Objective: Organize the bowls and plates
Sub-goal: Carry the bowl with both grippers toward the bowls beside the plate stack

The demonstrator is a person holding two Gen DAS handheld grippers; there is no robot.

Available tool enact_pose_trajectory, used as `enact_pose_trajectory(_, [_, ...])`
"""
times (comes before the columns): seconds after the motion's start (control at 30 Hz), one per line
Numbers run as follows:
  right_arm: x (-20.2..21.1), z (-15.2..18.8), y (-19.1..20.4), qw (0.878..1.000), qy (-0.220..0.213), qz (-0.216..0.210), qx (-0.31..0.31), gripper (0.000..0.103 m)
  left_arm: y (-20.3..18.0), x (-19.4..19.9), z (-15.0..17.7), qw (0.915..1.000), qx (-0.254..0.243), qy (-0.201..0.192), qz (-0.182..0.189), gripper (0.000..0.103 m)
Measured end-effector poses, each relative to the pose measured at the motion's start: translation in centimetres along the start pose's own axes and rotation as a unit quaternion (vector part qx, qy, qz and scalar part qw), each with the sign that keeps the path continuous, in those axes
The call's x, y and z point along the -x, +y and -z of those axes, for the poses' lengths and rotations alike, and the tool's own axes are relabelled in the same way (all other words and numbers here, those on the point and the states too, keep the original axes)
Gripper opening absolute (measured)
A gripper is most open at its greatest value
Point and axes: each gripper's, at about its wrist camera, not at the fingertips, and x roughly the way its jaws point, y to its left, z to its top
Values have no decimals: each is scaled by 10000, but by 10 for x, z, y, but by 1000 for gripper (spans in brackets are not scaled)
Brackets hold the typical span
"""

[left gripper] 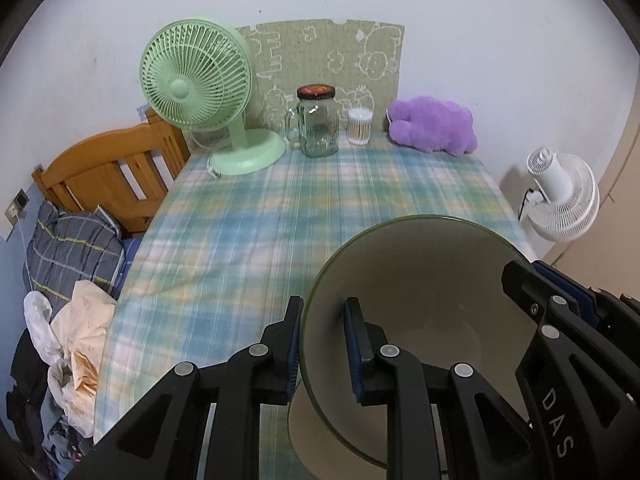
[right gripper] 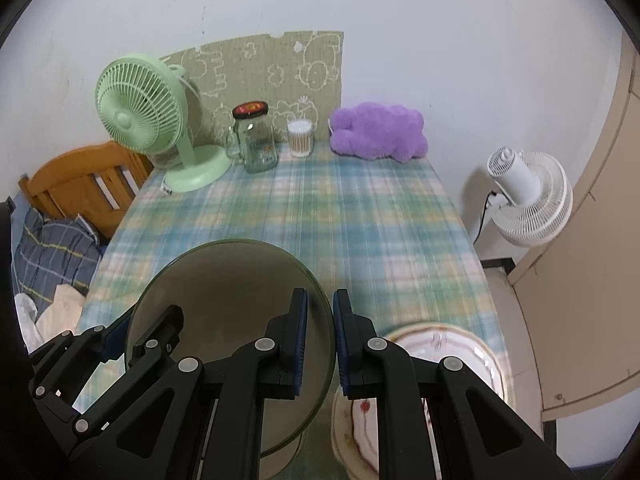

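One green-rimmed bowl is held above the near end of the checked table, left gripper and right gripper each clamped on its rim; one patterned plate lies near right; two fans stand far

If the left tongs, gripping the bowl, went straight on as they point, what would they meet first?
Bare tablecloth lies ahead of the left tongs and the bowl; the first thing looks to be the glass jar by the wall, though depth is unclear.

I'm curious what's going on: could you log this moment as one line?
left tool: straddles bowl rim | right tool: straddles opposite rim | bowl: over checked tablecloth | patterned plate: beside it
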Motion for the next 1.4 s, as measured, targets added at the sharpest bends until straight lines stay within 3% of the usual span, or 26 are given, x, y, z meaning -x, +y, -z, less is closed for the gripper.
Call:
enact_pose_trajectory(0.33, [-1, 32, 11, 9996, 267, 46, 40, 17, 10, -4, 30, 9997, -62, 236, 35, 17])
enact_pose_trajectory(0.9, [-33, 58, 28, 9956, 905, 114, 192, 17, 24, -33, 57, 9967, 7, 805, 104, 18])
enact_pose_trajectory(1.4, [-48, 63, 26, 9949, 969, 219, 169, 17, 20, -50, 59, 9948, -114, 991, 205, 18])
